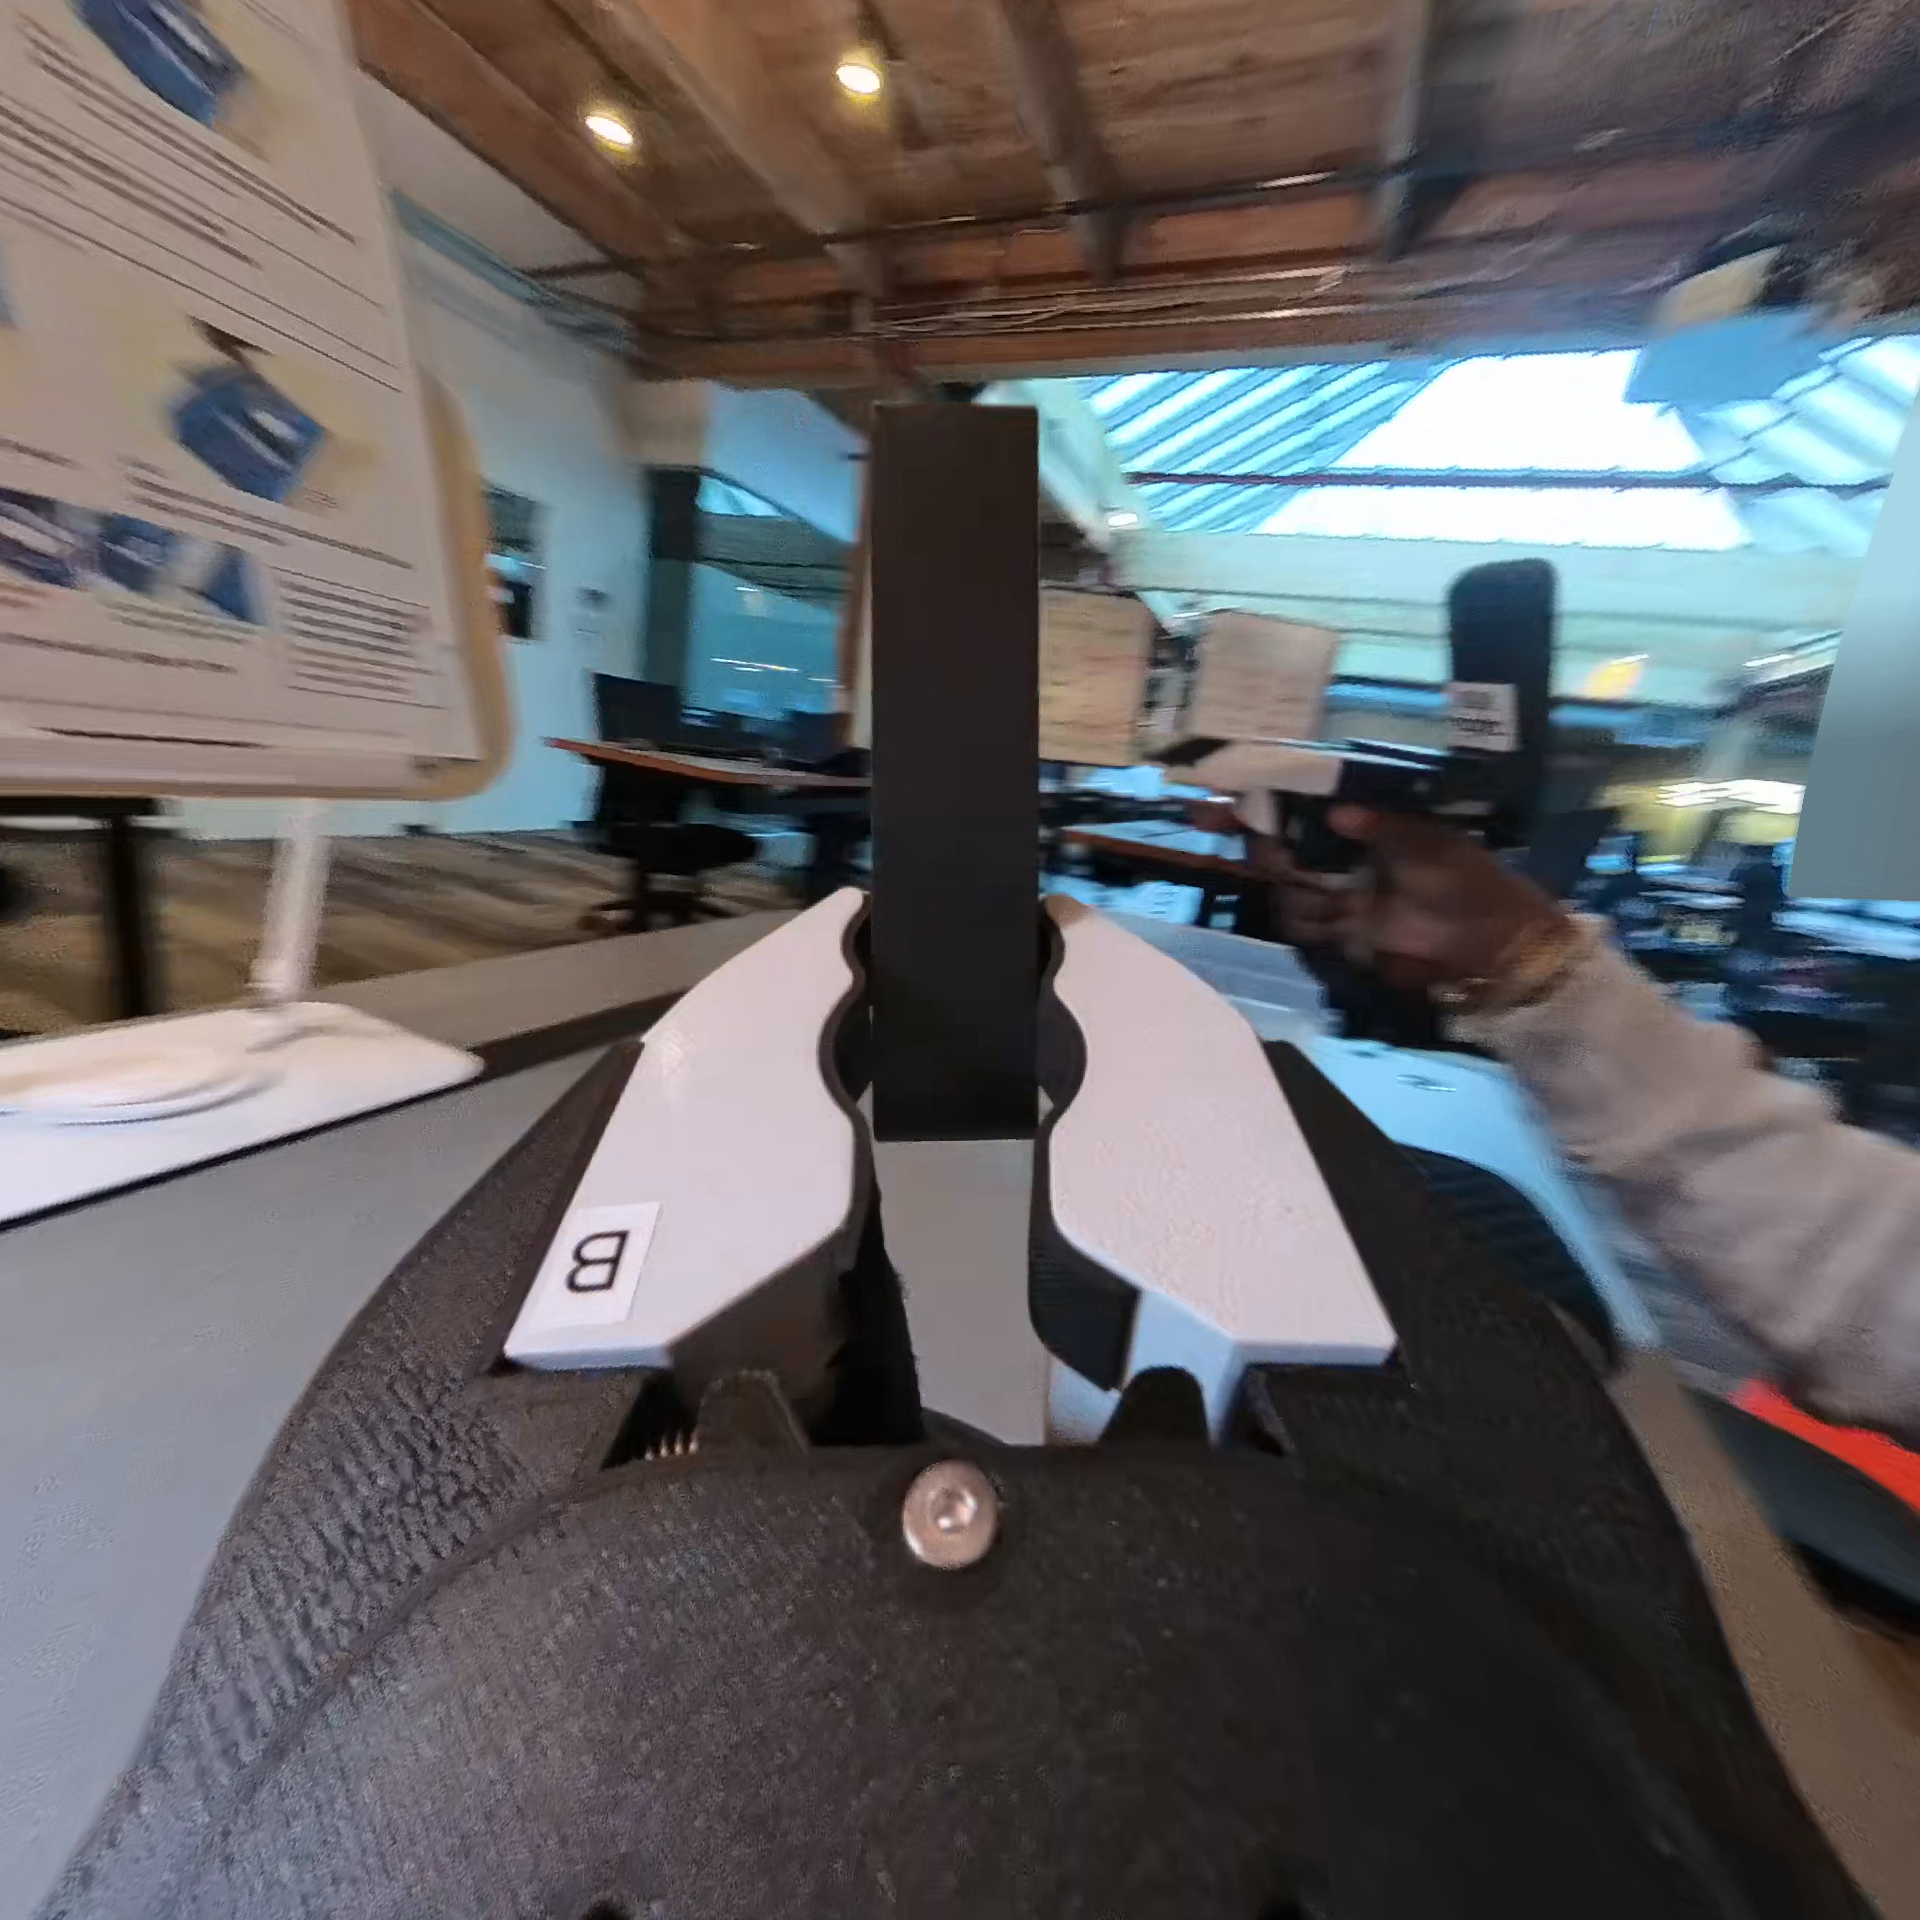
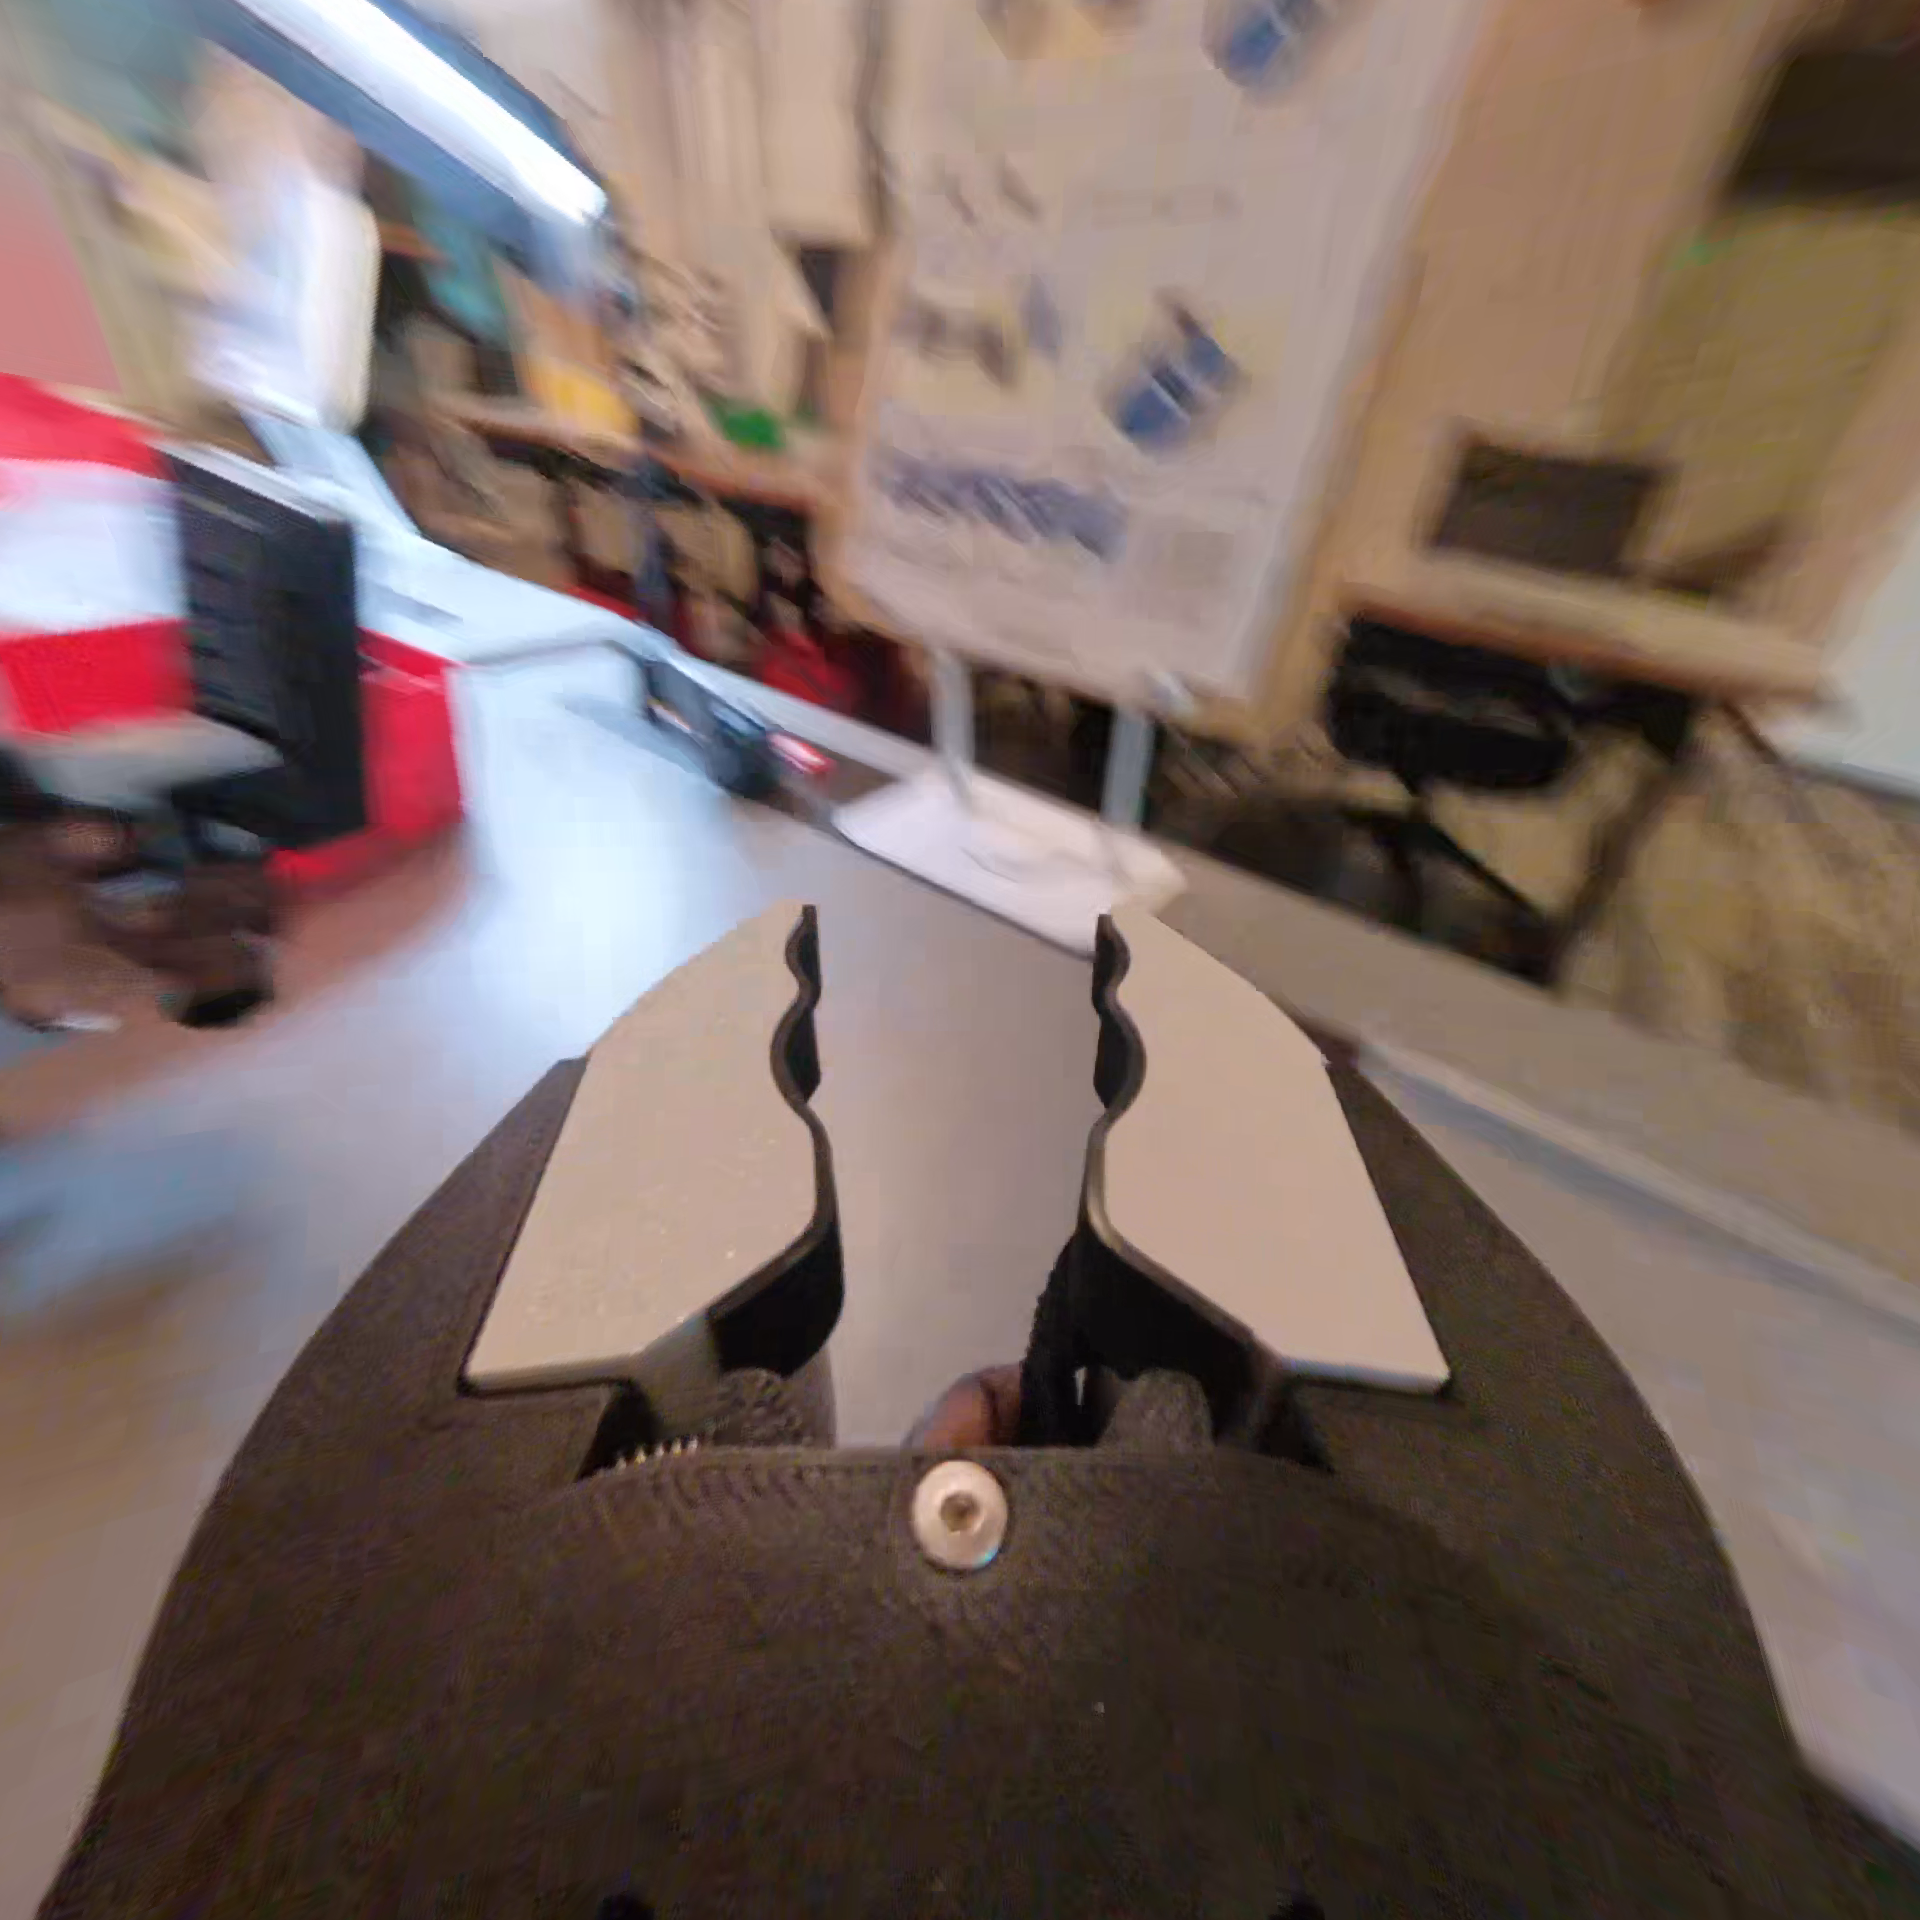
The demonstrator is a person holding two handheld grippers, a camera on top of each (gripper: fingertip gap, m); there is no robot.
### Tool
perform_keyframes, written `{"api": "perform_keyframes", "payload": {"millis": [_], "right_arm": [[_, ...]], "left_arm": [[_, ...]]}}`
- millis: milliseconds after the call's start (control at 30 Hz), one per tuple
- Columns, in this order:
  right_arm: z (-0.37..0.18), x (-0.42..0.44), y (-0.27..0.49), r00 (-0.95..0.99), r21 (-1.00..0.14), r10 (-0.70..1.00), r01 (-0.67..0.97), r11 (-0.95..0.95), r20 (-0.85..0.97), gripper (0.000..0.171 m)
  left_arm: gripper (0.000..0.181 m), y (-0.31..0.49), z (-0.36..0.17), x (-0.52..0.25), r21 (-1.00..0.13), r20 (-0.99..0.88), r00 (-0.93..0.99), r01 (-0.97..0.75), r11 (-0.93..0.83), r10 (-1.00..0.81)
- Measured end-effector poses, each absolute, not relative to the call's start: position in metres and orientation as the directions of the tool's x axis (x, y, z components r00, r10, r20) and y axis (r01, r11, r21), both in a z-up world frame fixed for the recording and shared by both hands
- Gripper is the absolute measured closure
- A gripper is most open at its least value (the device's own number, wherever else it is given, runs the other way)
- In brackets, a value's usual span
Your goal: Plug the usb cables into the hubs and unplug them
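Observation:
My left gripper (image 1: pixel 954 914) is shut on a long black rectangular block, the hub (image 1: pixel 954 675). It holds the hub upright above the grey table (image 1: pixel 208 1351), and the hub sticks out well past the fingertips. My right gripper (image 2: pixel 956 935) is open and empty over the same table (image 2: pixel 623 935). It also shows far off at the right of the left wrist view (image 1: pixel 1496 675), held by a hand (image 1: pixel 1434 914) in a grey sleeve. No USB cable shows in either view. The right wrist view is strongly blurred.
A poster board (image 1: pixel 208 416) on a white stand with a flat base (image 1: pixel 208 1070) stands at the table's far edge; it also shows in the right wrist view (image 2: pixel 1091 416). A small dark device (image 2: pixel 727 727) lies on the table. A red bin (image 2: pixel 395 758) is at the left.

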State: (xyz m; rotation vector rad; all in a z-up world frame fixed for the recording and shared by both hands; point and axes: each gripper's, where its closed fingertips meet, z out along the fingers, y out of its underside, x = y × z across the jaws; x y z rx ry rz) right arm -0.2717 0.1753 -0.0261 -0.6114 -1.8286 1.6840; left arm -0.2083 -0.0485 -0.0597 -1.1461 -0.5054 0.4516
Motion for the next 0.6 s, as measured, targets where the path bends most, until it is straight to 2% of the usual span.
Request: {"api": "perform_keyframes", "payload": {"millis": [33,100,167,333,400,533,600], "right_arm": [[-0.015,-0.254,0.144,-0.805,-0.992,0.579,-0.105,0.074,0.129,0.116],[-0.011,-0.218,0.084,-0.931,-0.988,0.335,-0.12,0.099,0.147,0.105],[-0.012,-0.191,0.039,-0.98,-0.981,0.133,-0.131,0.143,0.15,0.099],[-0.024,-0.167,-0.021,-0.983,-0.937,-0.134,-0.162,0.308,0.126,0.123],[-0.034,-0.163,-0.029,-0.972,-0.904,-0.208,-0.183,0.386,0.108,0.139],[-0.022,-0.173,-0.034,-0.976,-0.914,-0.182,-0.178,0.365,0.118,0.141],[-0.009,-0.188,-0.028,-0.982,-0.924,-0.101,-0.183,0.336,0.158,0.141]], "left_arm": [[0.154,-0.042,-0.06,-0.202,-0.927,0.167,0.844,-0.041,0.372,0.51],[0.154,-0.032,-0.061,-0.189,-0.919,0.186,0.906,0.024,0.393,0.379],[0.154,-0.023,-0.063,-0.178,-0.921,0.183,0.94,0.063,0.383,0.287],[0.154,-0.009,-0.07,-0.159,-0.941,0.143,0.976,0.082,0.327,0.166],[0.154,-0.008,-0.072,-0.158,-0.946,0.139,0.976,0.081,0.314,0.169],[0.15,-0.023,-0.057,-0.17,-0.887,0.206,0.956,0.092,0.452,0.208],[0.138,-0.038,-0.049,-0.182,-0.824,0.279,0.932,0.107,0.556,0.234]]}}
